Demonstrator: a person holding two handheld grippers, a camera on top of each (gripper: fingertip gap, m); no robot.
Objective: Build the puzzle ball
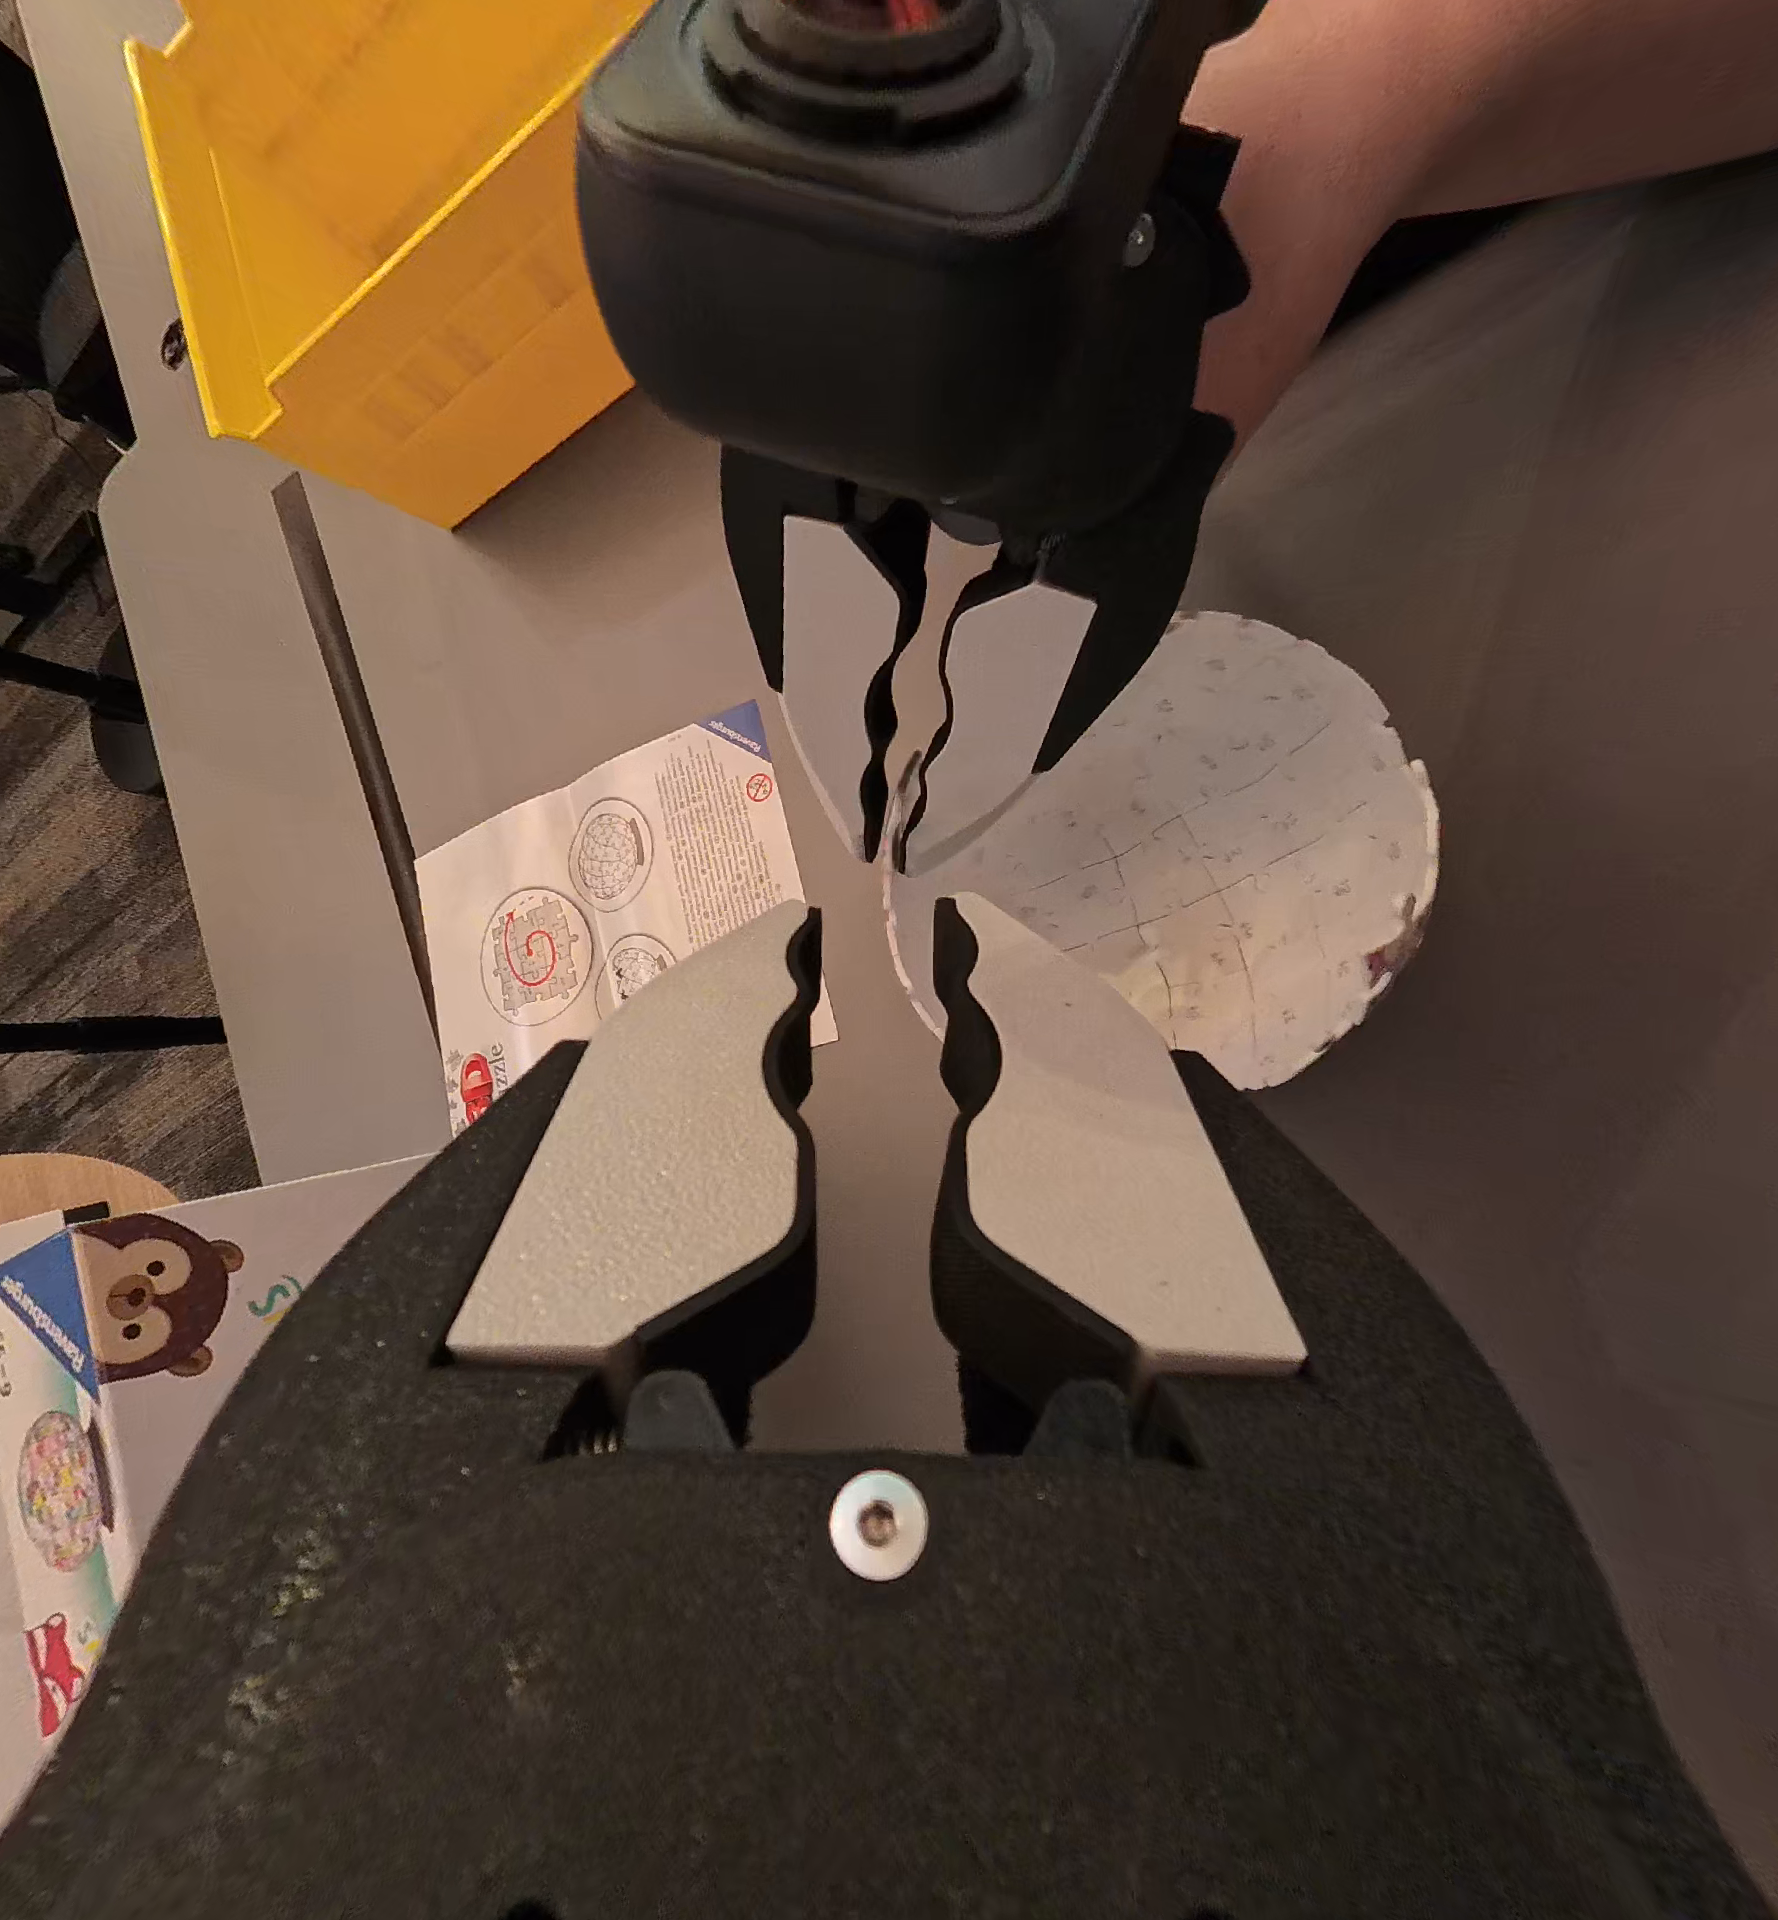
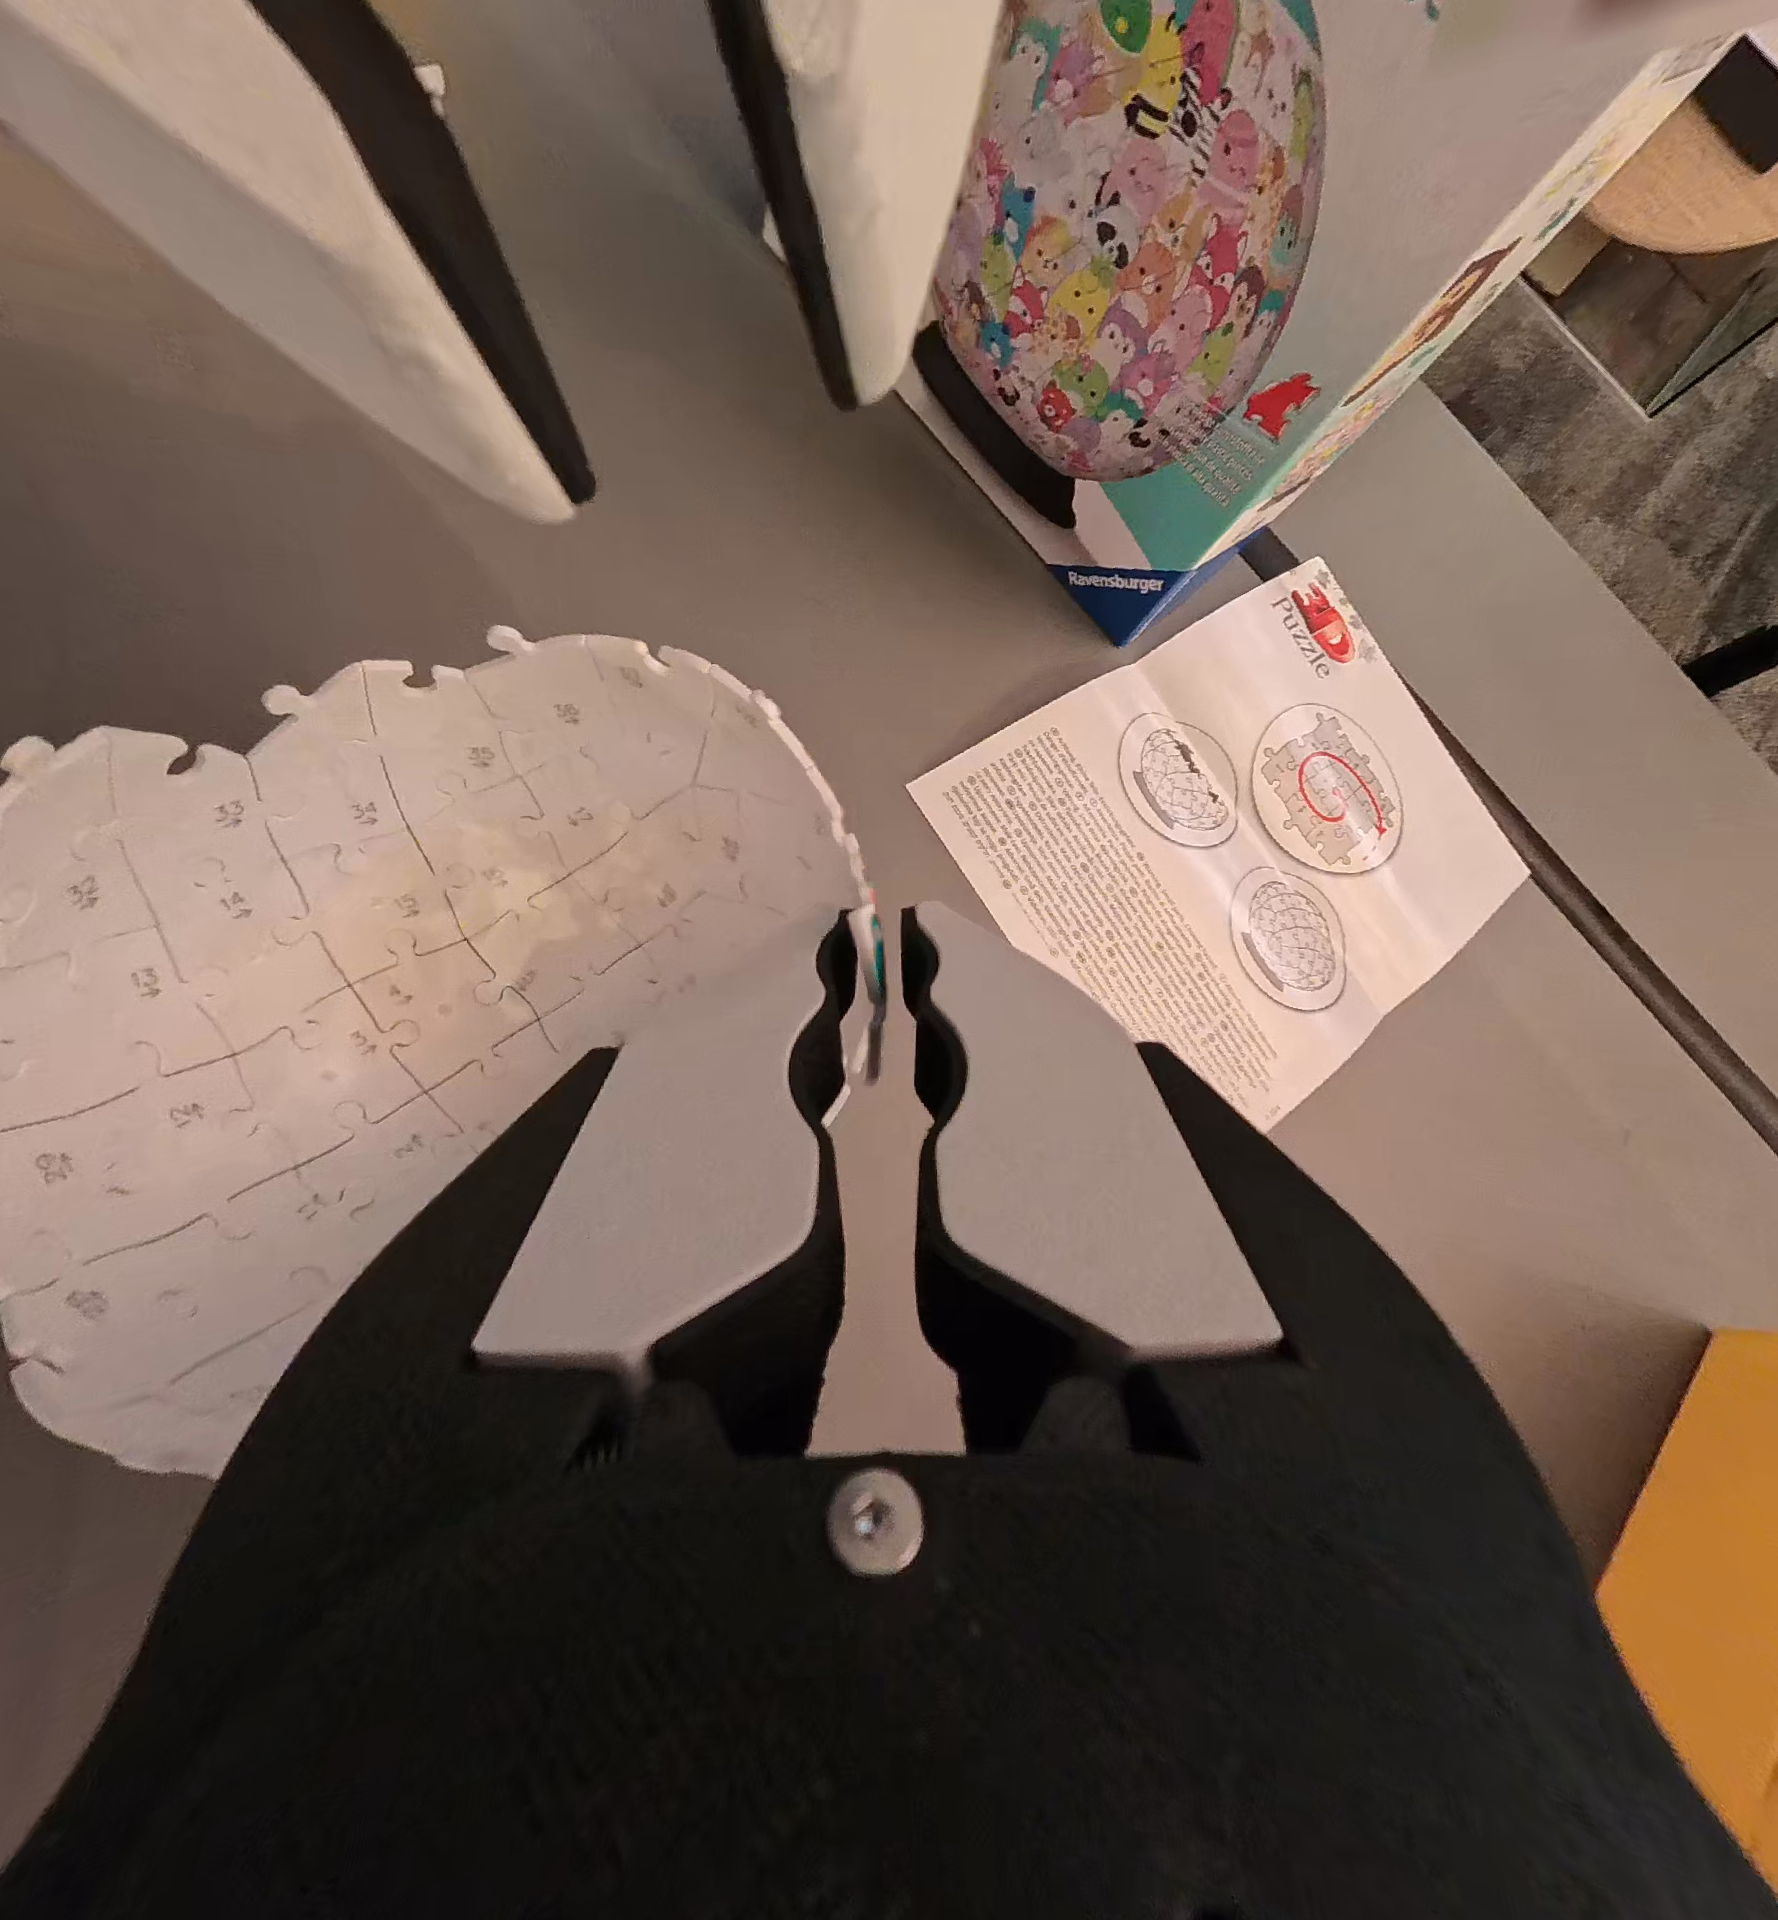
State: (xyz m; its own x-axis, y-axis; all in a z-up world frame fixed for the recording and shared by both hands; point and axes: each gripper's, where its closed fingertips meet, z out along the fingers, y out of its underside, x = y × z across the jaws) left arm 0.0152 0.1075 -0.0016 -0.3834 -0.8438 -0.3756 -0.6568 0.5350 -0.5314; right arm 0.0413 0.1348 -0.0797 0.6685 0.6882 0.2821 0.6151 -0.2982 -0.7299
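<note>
The grey counter (image 2: 719, 540) carries everything. Largest on it is the yellow bin (image 1: 386, 260), then the puzzle box (image 2: 1207, 312). Near my grippers sits the puzzle ball (image 2: 345, 935), so far only a curved, bowl-like shell with its pale numbered inside facing up; I judge roughly half is built, with a ragged rim waiting for more pieces. The instruction sheet (image 2: 1217, 842) lies just beside it. My left gripper (image 1: 877, 914) stands parted and empty, close to the shell's rim. My right gripper (image 2: 877, 935) pinches a small puzzle piece (image 2: 872, 987) at that rim, not yet seated.
</note>
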